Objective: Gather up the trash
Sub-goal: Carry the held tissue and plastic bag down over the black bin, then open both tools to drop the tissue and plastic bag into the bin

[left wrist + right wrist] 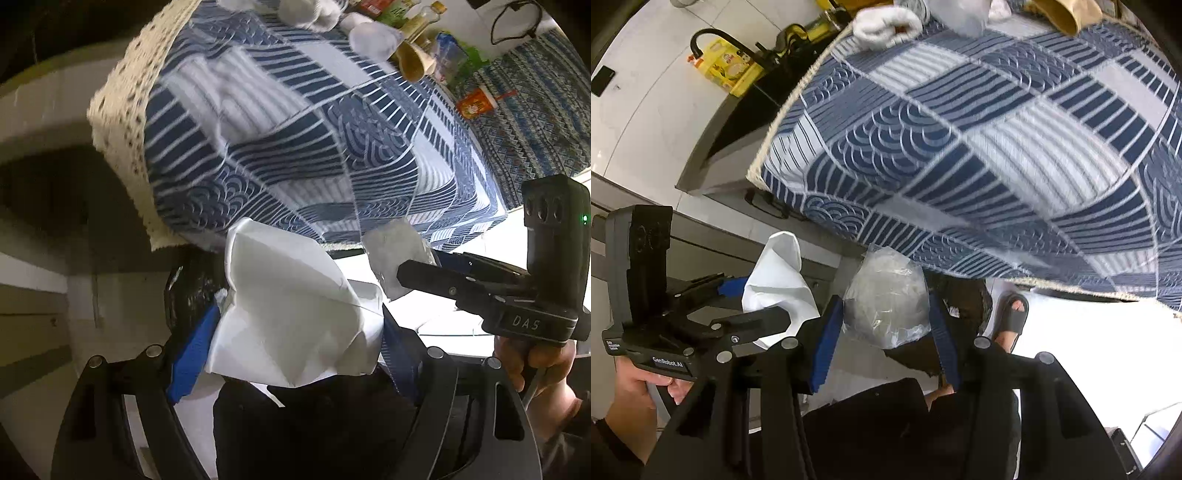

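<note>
My left gripper [295,332] is shut on a crumpled white paper [295,306], its blue pads [192,350] pressing on both sides. My right gripper [886,332] is shut on a wad of clear plastic [886,299]. Both hang side by side just off the near edge of the table, pointing steeply down. The left wrist view shows the right gripper [417,266] with the plastic [391,251]. The right wrist view shows the left gripper [750,299] with the paper [779,277]. A dark glossy bag [188,291] lies below the grippers, mostly hidden.
A blue and white patterned tablecloth [295,147] with a cream lace edge covers the table above. White crumpled tissues [373,37], a paper cup [410,62] and bottles stand at its far side. A sandalled foot [1012,317] rests on the pale floor. A dark cabinet [738,122] stands to the left.
</note>
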{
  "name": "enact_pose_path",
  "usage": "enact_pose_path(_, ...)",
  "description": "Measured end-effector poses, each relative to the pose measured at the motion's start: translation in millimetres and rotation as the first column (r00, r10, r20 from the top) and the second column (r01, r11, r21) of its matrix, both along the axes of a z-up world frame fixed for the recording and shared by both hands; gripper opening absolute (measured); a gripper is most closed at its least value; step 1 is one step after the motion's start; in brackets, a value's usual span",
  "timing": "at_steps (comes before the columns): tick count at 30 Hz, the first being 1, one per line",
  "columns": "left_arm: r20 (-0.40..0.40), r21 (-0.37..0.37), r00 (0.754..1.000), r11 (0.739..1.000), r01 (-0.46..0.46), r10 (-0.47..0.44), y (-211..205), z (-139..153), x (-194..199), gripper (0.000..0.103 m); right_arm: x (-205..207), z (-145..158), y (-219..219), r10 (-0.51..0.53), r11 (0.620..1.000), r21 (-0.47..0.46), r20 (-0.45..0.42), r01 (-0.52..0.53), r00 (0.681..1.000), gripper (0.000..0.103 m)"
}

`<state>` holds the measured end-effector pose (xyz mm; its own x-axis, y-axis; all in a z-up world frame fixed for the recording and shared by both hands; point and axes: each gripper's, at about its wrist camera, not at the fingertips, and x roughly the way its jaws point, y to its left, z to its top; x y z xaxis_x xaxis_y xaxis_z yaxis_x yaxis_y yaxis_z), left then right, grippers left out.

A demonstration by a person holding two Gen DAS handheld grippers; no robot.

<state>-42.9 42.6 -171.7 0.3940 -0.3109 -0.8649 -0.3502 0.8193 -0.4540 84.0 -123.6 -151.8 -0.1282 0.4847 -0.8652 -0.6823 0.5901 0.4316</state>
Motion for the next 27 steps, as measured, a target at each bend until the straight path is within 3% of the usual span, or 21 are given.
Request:
enact_pose_path(15,-0.125,-0.056,0.991,0.997,-0.048,0.041,2.3,-60.7,-7.2,0.080,-5.0,-51.5,3.5,-0.013,0.996,-0.088,-0.097,0.005,0.995,0.049)
enact_pose_path(24,-0.180,-0.086,0.982,0.994,-0.071,0.055,4.9,-82.4,-4.6,0.082,0.5,-66.3,8.7,-0.028,0.995,-0.101,-0.134,0.015,0.991,0.051)
enact_pose_path(27,-0.201,-0.082,0.978,0.993,-0.080,0.062,6.6,-86.0,-1.2,0.093,6.2,-65.5,7.2,-0.041,0.997,-0.070,-0.165,0.029,0.985,0.066)
